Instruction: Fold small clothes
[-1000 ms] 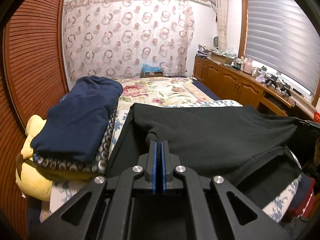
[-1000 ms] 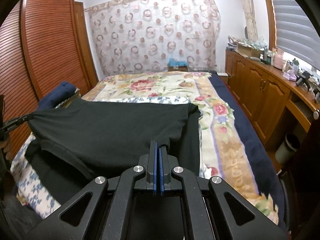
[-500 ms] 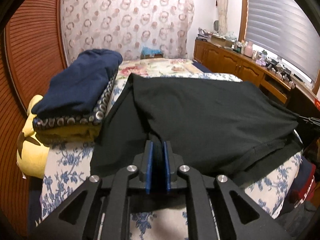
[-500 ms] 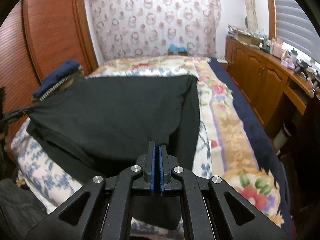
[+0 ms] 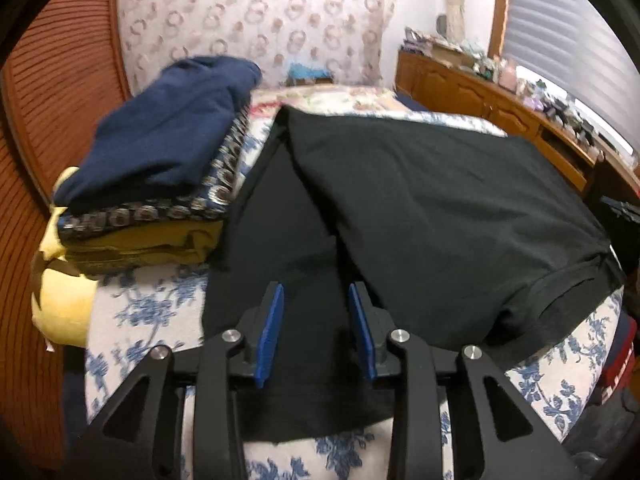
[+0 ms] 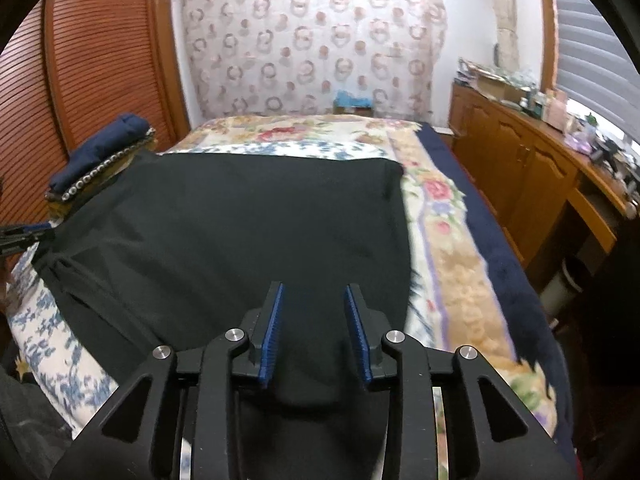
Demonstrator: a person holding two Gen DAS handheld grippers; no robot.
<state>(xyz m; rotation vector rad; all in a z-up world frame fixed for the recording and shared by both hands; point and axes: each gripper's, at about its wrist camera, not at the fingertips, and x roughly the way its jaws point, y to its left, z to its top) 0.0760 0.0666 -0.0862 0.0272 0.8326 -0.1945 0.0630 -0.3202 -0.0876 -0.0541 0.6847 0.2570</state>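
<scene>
Over the near edge of the bed: left gripper [image 5: 316,330], blue pads parted, jaws just been opening, black garment [image 5: 420,216] lying between the pads and under them but gripped by neither. Same on the other side: right gripper [image 6: 314,330], jaws just been opening too, pads standing clear of a dark fold of the garment [image 6: 240,236] that pokes up between them. Nothing held by either.

Outward from the pads: garment spread flat on the blue-flowered sheet [image 5: 148,312], one layer folded over another, a hemmed sleeve at the right edge in the left wrist view. Just beside it, toward the slatted wooden wardrobe [image 6: 92,72], a stack of folded clothes [image 5: 160,160], navy on top, a patterned band and mustard cloth beneath, resting on something pale yellow [image 5: 64,304]. Beyond the garment, a floral bedspread [image 6: 440,216] with a navy border. Farther off, a ring-patterned curtain [image 6: 316,44] across the back wall and a cluttered wooden sideboard [image 6: 532,160] under the window blinds.
</scene>
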